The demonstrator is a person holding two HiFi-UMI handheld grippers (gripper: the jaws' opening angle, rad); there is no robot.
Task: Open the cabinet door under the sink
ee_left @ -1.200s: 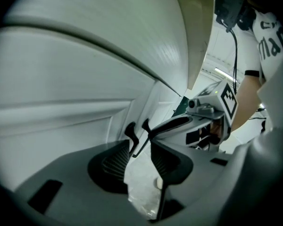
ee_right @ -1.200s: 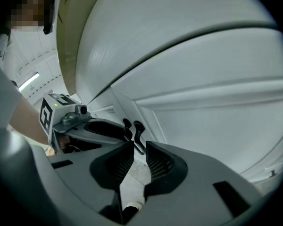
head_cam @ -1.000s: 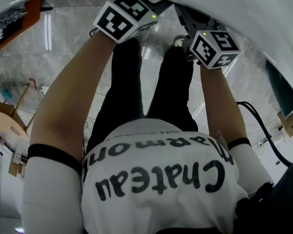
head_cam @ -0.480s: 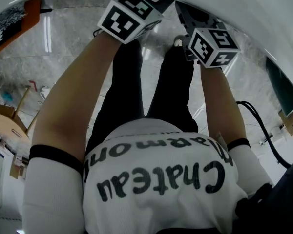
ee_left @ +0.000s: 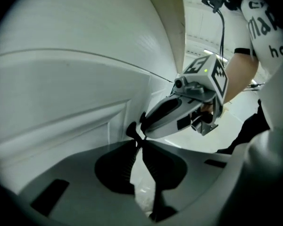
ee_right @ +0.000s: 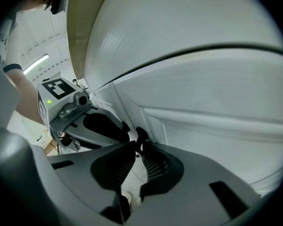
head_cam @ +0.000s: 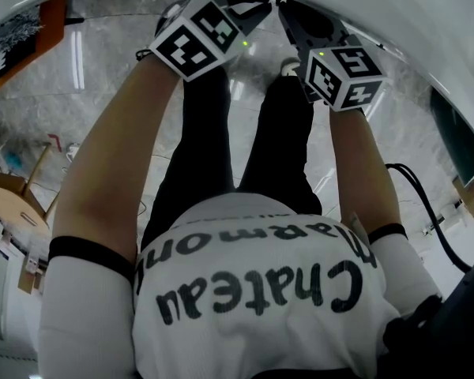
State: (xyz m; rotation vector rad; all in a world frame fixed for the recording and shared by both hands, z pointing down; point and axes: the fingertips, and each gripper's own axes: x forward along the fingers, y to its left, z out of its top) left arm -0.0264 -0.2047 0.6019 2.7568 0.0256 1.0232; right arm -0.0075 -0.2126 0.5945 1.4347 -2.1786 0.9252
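- Left gripper [ee_left: 140, 142]: jaws have just been closing and are now almost together, tips pinching a small dark left knob [ee_left: 132, 130] on the white cabinet door [ee_left: 61, 126].
- Right gripper [ee_right: 135, 147]: jaws have also just been closing, narrow gap left, tips pinching the dark right knob [ee_right: 141, 134] on the facing white door panel [ee_right: 217, 126].
- Both knobs sit close together at the doors' inner edges. Each gripper shows in the other's view, just beside it and nearly touching at the tips.
- Cabinet door is directly under the rounded white sink front [ee_left: 85, 27]. It looks flush, no gap visible.
- Head view: both forearms reach forward and down, marker cubes side by side near the top. Fingertips are hidden there under the sink rim [head_cam: 426, 30].
- Person wears a white printed shirt [head_cam: 253, 290] and black trousers [head_cam: 213, 156], standing on a grey marble floor [head_cam: 103, 77].
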